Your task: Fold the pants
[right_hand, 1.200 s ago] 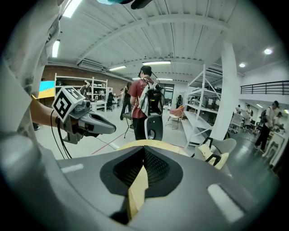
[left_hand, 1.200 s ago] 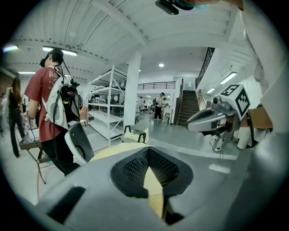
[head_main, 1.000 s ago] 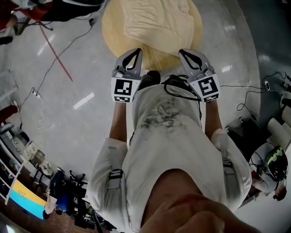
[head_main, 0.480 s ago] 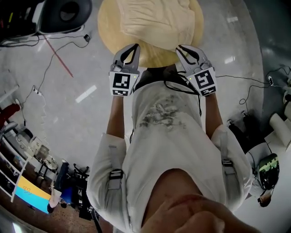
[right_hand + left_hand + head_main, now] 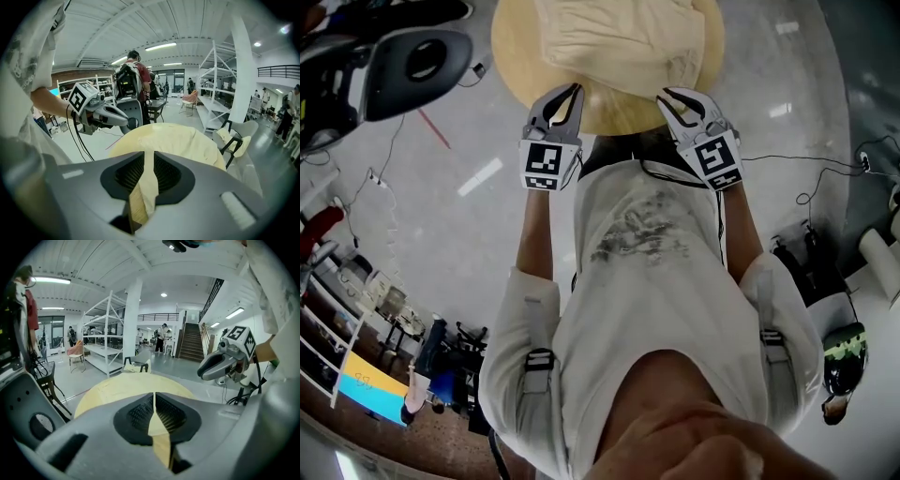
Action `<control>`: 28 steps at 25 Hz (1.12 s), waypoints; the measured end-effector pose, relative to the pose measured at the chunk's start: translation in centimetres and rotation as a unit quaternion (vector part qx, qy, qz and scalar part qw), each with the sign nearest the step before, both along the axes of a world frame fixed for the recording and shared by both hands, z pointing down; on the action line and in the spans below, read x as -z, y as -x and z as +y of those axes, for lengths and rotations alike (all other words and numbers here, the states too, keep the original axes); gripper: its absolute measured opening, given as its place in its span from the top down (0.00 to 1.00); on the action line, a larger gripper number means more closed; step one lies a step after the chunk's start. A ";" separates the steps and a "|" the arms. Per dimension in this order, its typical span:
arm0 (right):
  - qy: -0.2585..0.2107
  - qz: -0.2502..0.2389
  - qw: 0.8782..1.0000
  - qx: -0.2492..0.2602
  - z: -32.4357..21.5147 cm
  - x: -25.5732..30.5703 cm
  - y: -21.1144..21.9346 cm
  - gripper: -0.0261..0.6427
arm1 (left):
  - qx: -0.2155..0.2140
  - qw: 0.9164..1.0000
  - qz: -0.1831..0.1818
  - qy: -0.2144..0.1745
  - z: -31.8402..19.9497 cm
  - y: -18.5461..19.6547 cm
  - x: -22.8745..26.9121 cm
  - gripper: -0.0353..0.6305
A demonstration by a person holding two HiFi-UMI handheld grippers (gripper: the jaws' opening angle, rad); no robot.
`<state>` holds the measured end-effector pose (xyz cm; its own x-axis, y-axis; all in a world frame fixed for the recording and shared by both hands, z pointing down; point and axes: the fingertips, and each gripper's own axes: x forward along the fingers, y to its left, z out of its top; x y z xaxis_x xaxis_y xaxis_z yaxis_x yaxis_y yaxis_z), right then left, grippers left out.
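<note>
Your left gripper (image 5: 570, 90) hovers pressed together, empty, over the table's (image 5: 511, 56) 7 o'clock edge, right gripper (image 5: 677, 97) at 5 o'clock, jaws just spreading, nothing pinched, near the pants (image 5: 619, 37).

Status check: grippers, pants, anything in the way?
Left gripper shut, empty. Right gripper jaws just been opening, nothing between them. Pants rumpled on table. No obstruction seen.
</note>
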<state>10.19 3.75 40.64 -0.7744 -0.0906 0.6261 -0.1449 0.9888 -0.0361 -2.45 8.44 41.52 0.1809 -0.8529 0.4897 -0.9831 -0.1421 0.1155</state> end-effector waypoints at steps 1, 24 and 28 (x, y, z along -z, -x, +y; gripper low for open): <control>0.001 0.004 1.000 0.000 0.0 -0.5 -0.2 0.85 | -0.002 1.000 -0.003 0.004 0.0 0.0 -0.5 0.91; 0.014 0.069 0.997 0.004 0.0 -9.3 -2.7 0.75 | -0.081 0.994 -0.009 0.067 0.0 -1.1 -8.8 0.73; 0.017 0.077 0.997 0.008 -0.2 -10.7 -3.3 0.73 | -0.087 0.993 -0.018 0.080 -0.3 -0.9 -10.3 0.70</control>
